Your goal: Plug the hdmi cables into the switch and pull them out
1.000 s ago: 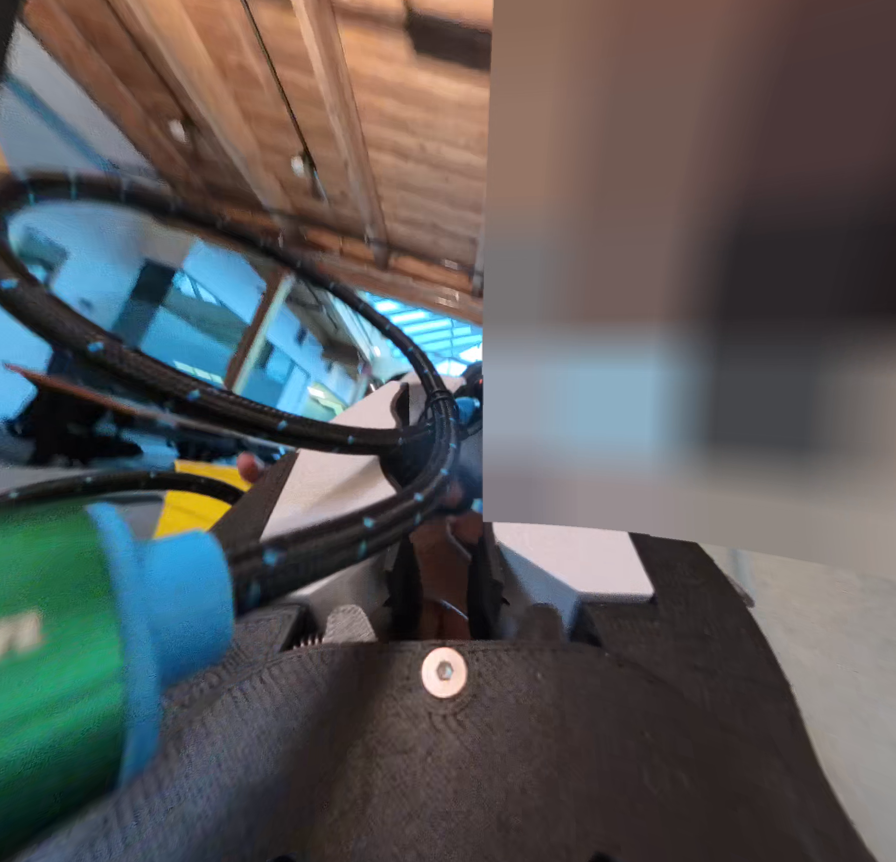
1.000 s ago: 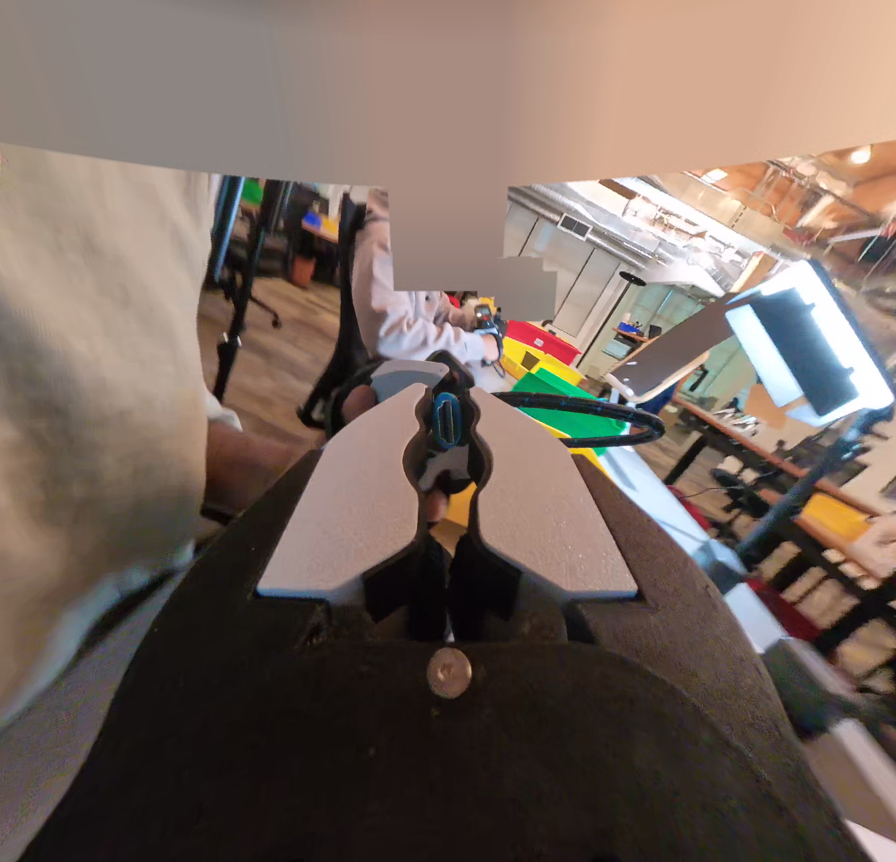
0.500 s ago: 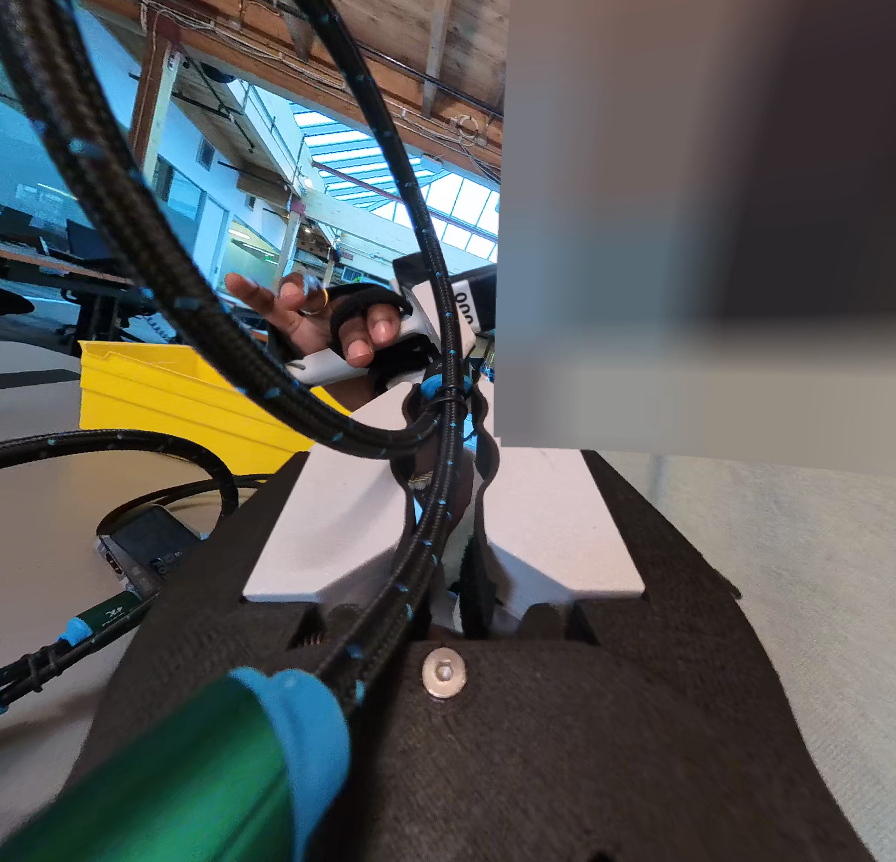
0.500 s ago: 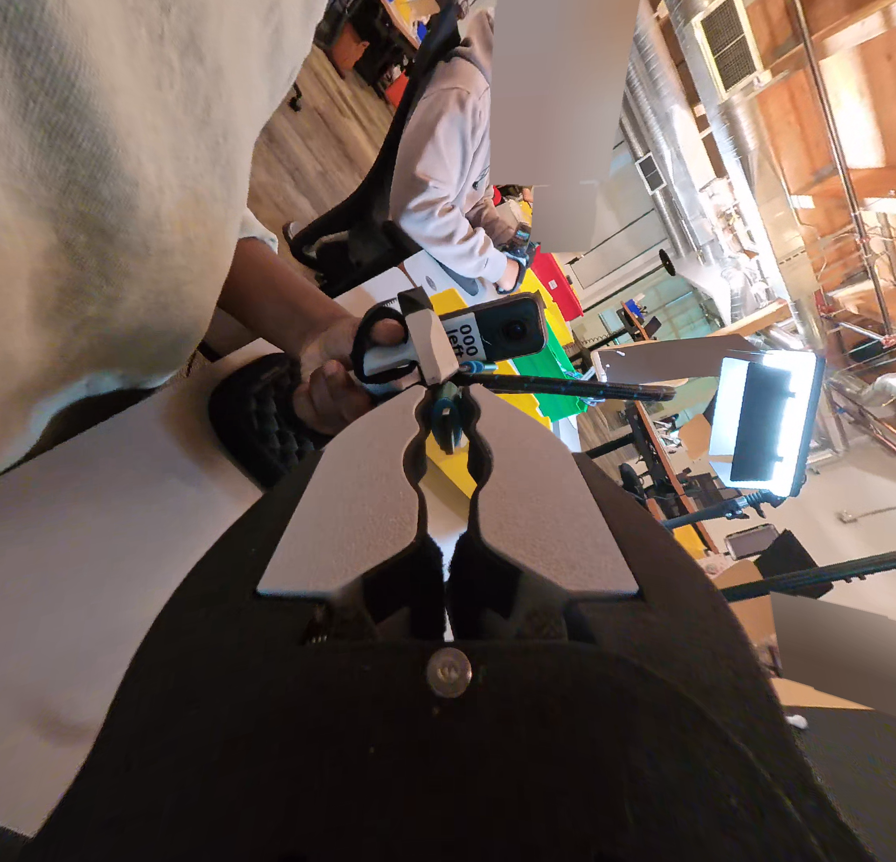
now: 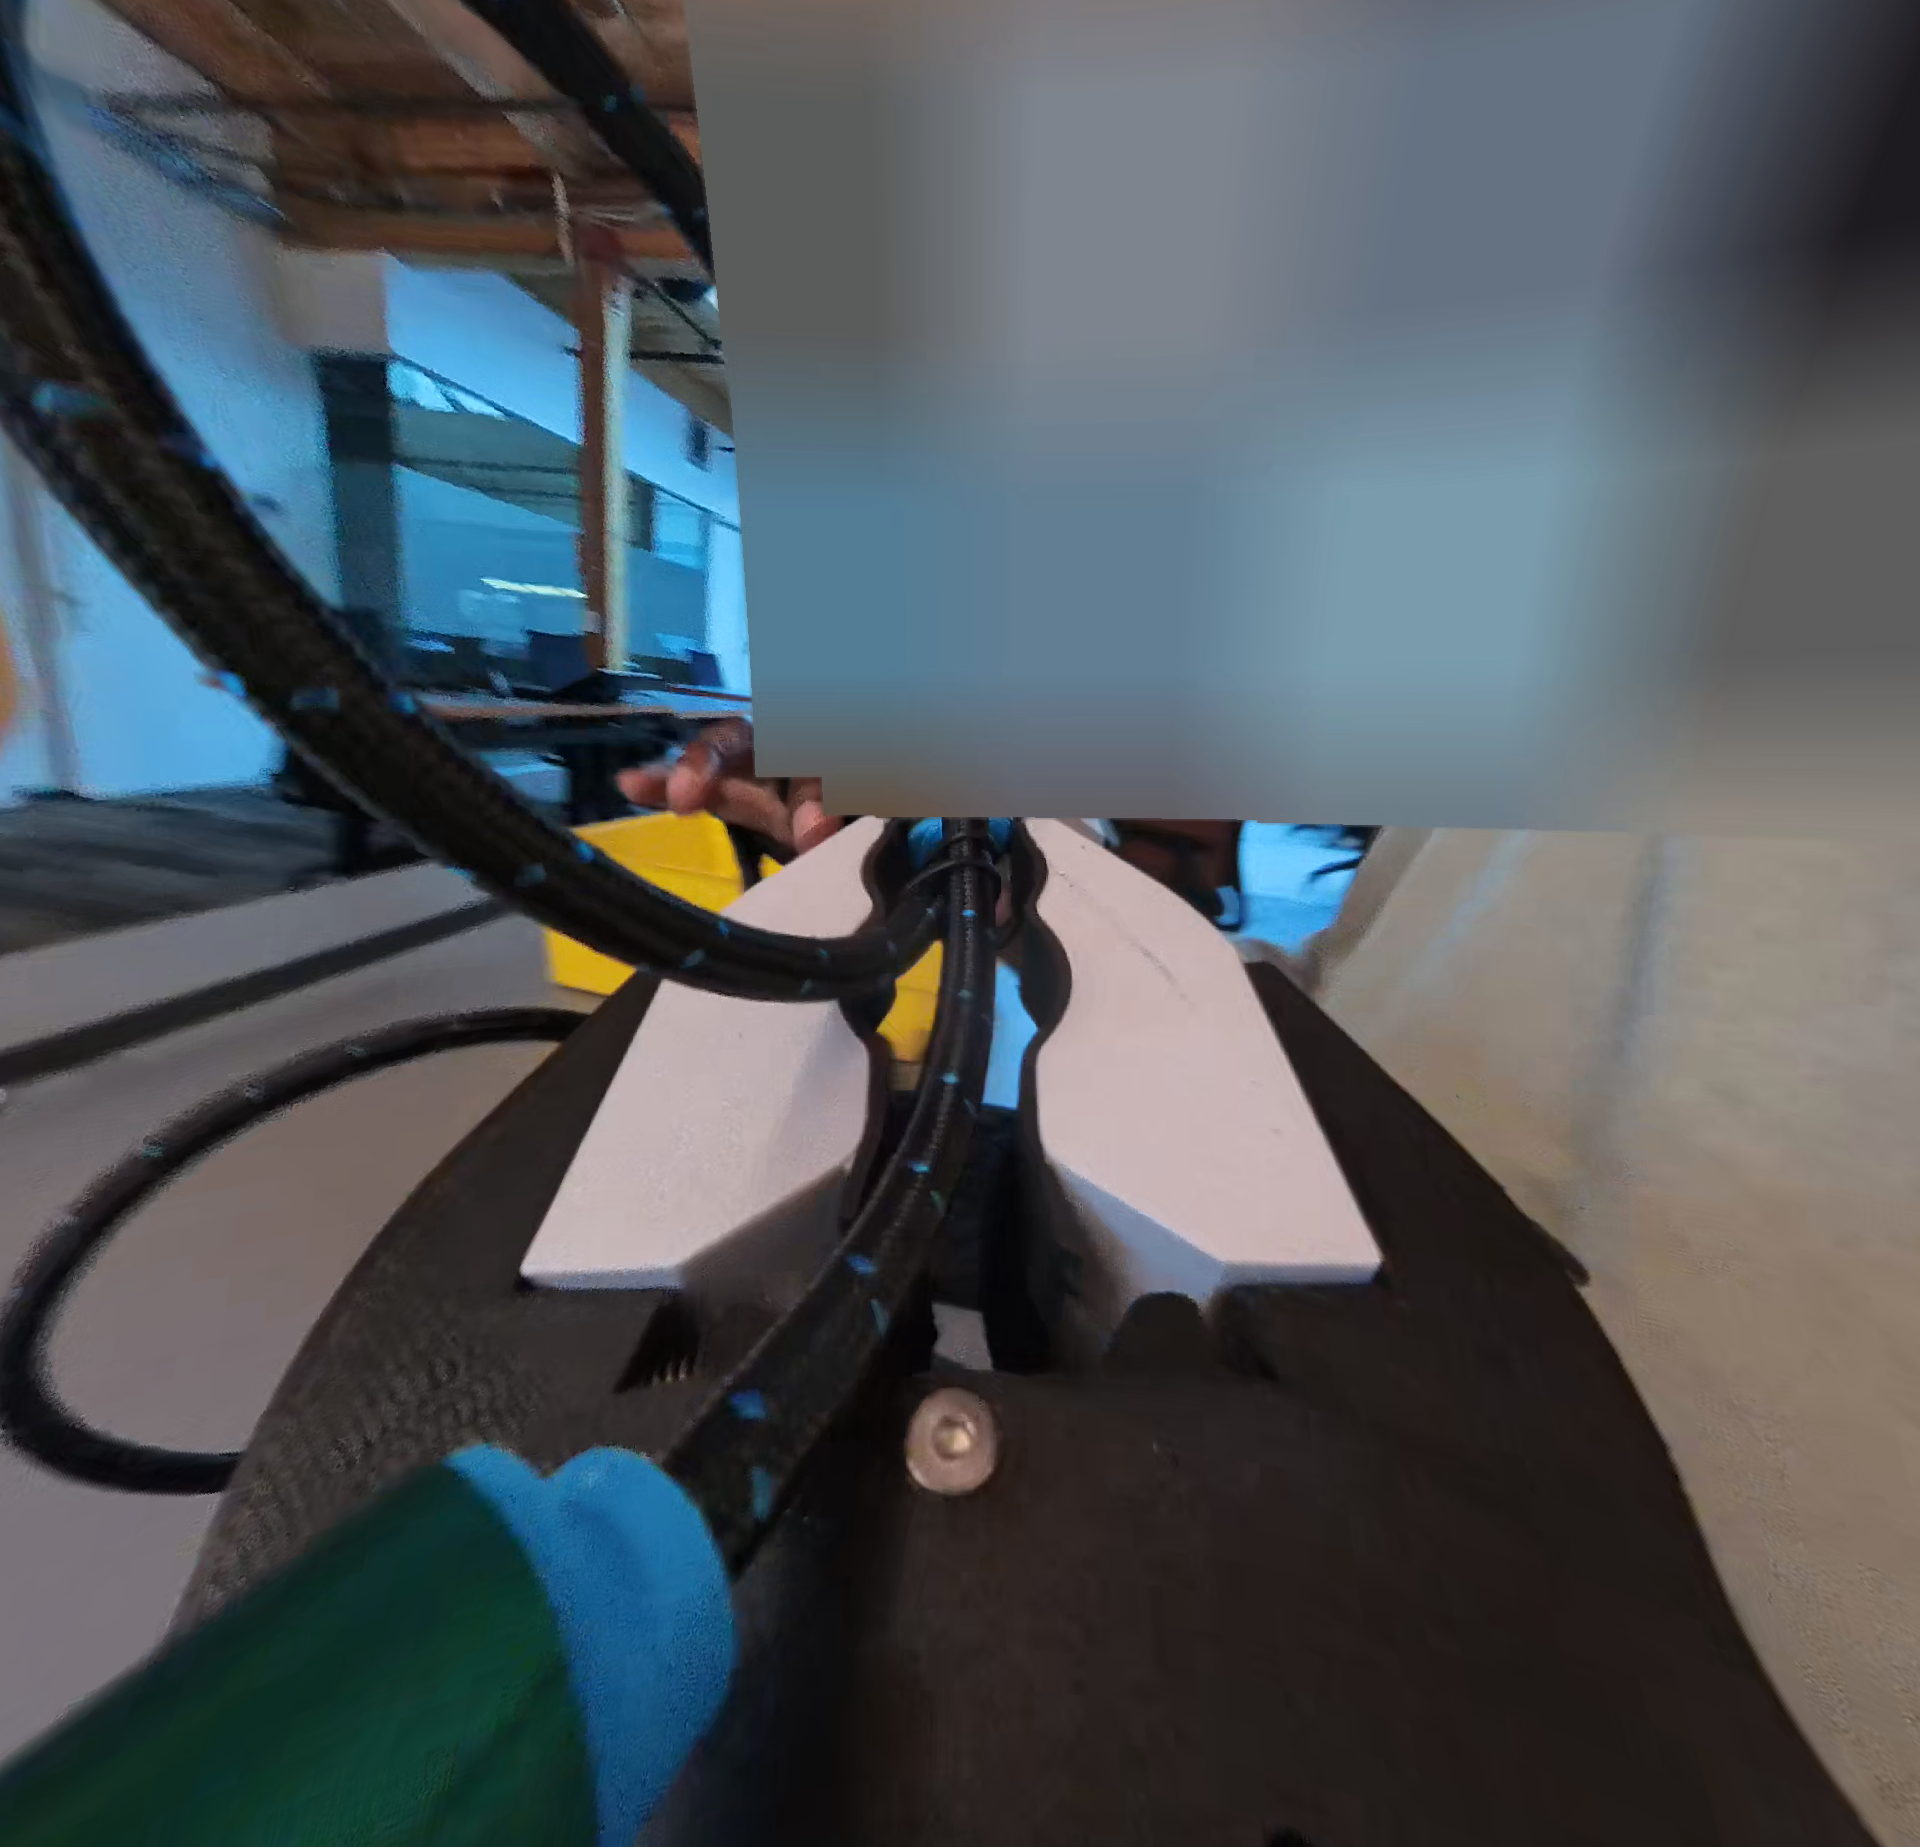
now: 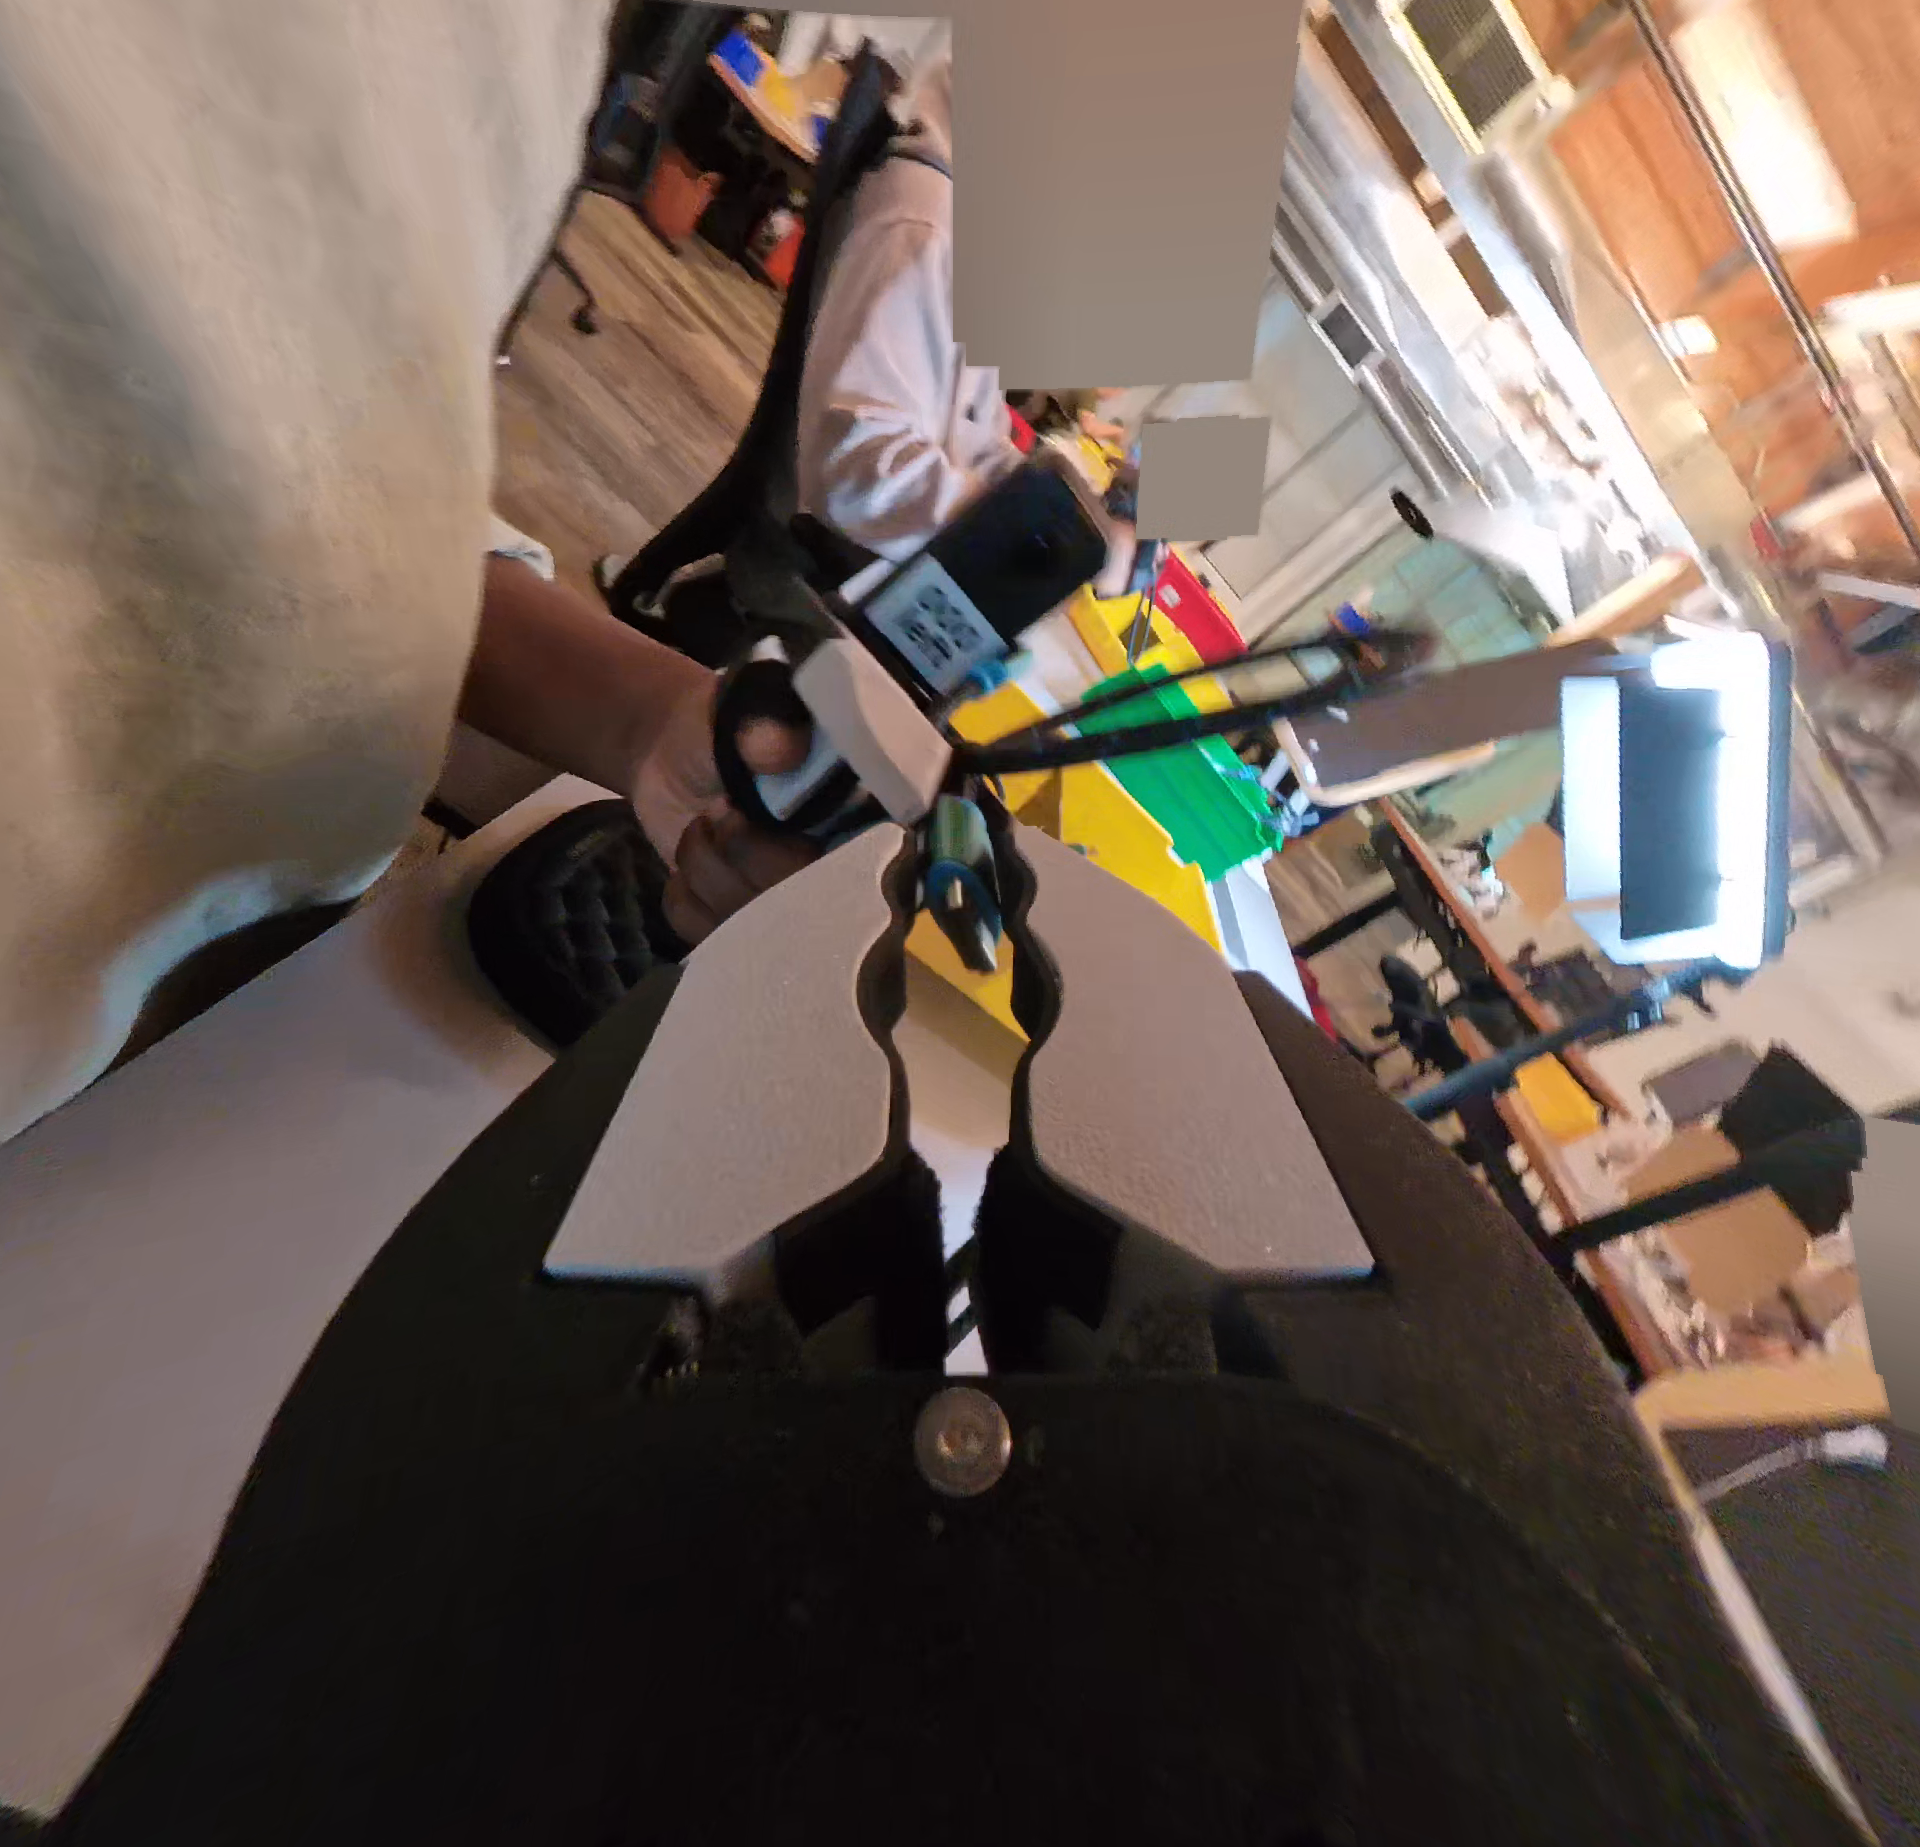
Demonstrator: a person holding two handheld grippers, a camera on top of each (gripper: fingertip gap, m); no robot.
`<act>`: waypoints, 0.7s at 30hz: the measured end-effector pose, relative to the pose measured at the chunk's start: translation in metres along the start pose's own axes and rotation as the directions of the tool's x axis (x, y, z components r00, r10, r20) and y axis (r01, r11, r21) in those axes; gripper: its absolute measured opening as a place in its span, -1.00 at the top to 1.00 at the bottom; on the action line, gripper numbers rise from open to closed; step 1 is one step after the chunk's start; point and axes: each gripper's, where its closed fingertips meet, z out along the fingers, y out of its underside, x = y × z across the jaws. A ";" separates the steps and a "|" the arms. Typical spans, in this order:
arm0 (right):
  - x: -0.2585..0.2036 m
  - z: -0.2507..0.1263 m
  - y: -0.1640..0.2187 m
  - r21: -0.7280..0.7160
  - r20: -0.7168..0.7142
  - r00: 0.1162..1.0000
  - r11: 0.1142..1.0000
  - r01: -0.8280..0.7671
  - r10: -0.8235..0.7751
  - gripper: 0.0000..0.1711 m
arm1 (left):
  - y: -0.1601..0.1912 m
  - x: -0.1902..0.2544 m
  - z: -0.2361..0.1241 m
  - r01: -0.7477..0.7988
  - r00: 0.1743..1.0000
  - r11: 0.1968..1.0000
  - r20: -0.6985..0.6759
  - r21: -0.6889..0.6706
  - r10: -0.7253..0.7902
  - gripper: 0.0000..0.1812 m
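Workshop clutter fills the background: wooden ceiling beams, glass partitions, a yellow bin (image 5: 665,888) beyond the pale counter (image 5: 312,1153). Both grippers are raised off that counter and face each other.

My left gripper (image 5: 961,862) has its jaws nearly closed on a braided black HDMI cable (image 5: 935,1101) at the tips, where a thin tie bundles its loops. The cable runs back along the gripper's axis toward the camera and ends in a green plug (image 5: 343,1652) with a blue collar, lying loose against the gripper body at lower left. So that plug's long axis points back and down toward me, away from any port.

My right gripper (image 6: 961,888) has its jaws narrowed around a second green plug (image 6: 961,862) with a blue collar and dark tip; it looks pinched, though blur makes contact hard to confirm. Its long axis runs roughly along the fingers, tip tilted down toward me.

No switch shows in either view, and both plug ends are free. I judge the cables are currently unplugged; whether a plug-in round remains I cannot tell.
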 end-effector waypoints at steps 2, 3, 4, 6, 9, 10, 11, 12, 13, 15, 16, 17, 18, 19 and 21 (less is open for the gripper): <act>0.005 -0.004 0.006 0.000 -0.037 0.995 0.995 -0.095 0.095 0.73 | -0.003 -0.006 -0.003 -0.125 0.991 0.992 0.055 0.004 0.125 0.78; 0.006 -0.007 0.006 0.025 -0.042 0.986 0.987 -0.160 0.161 0.67 | -0.004 -0.009 -0.005 -0.171 0.982 0.985 0.081 -0.002 0.171 0.78; 0.009 -0.011 0.005 0.054 -0.047 0.970 0.970 -0.236 0.239 0.67 | -0.004 -0.011 -0.006 -0.211 0.973 0.977 0.093 -0.015 0.211 0.78; 0.013 -0.017 0.005 0.112 -0.047 0.920 0.917 -0.382 0.389 0.64 | -0.002 -0.012 -0.008 -0.273 0.956 0.961 0.101 -0.040 0.276 0.79; 0.011 -0.025 0.010 0.115 -0.063 0.892 0.891 -0.439 0.448 0.61 | -0.002 -0.015 -0.011 -0.309 0.944 0.950 0.106 -0.055 0.313 0.79; 0.011 -0.028 0.013 0.098 -0.086 0.890 0.893 -0.439 0.448 0.60 | -0.002 -0.017 -0.012 -0.307 0.943 0.950 0.112 -0.058 0.312 0.79; 0.011 -0.033 0.017 0.076 -0.109 0.884 0.891 -0.448 0.454 0.59 | -0.001 -0.018 -0.014 -0.304 0.944 0.950 0.115 -0.065 0.310 0.79; 0.009 -0.037 0.023 0.048 -0.128 0.874 0.883 -0.467 0.470 0.54 | 0.000 -0.019 -0.015 -0.302 0.943 0.950 0.119 -0.076 0.310 0.79; 0.006 -0.042 0.029 0.019 -0.148 0.858 0.869 -0.494 0.491 0.46 | 0.002 -0.020 -0.016 -0.304 0.942 0.949 0.123 -0.090 0.313 0.79; 0.002 -0.056 0.047 -0.043 -0.221 0.808 0.822 -0.568 0.547 0.29 | 0.007 -0.022 -0.017 -0.313 0.936 0.942 0.127 -0.123 0.327 0.78; -0.001 -0.064 0.057 -0.069 -0.268 0.775 0.791 -0.608 0.572 0.21 | 0.009 -0.021 -0.017 -0.317 0.934 0.939 0.125 -0.135 0.334 0.78; -0.004 -0.073 0.068 -0.095 -0.323 0.741 0.759 -0.644 0.588 0.16 | 0.011 -0.021 -0.017 -0.322 0.933 0.935 0.121 -0.148 0.340 0.78; -0.009 -0.082 0.080 -0.127 -0.382 0.709 0.727 -0.675 0.592 0.10 | 0.014 -0.021 -0.018 -0.327 0.930 0.931 0.117 -0.163 0.348 0.78; -0.015 -0.090 0.092 -0.159 -0.434 0.680 0.692 -0.704 0.591 0.05 | 0.016 -0.022 -0.018 -0.331 0.928 0.927 0.117 -0.178 0.354 0.78; -0.030 -0.102 0.115 -0.212 -0.522 0.627 0.624 -0.752 0.578 -0.06 | 0.019 -0.024 -0.019 -0.331 0.926 0.923 0.119 -0.194 0.357 0.78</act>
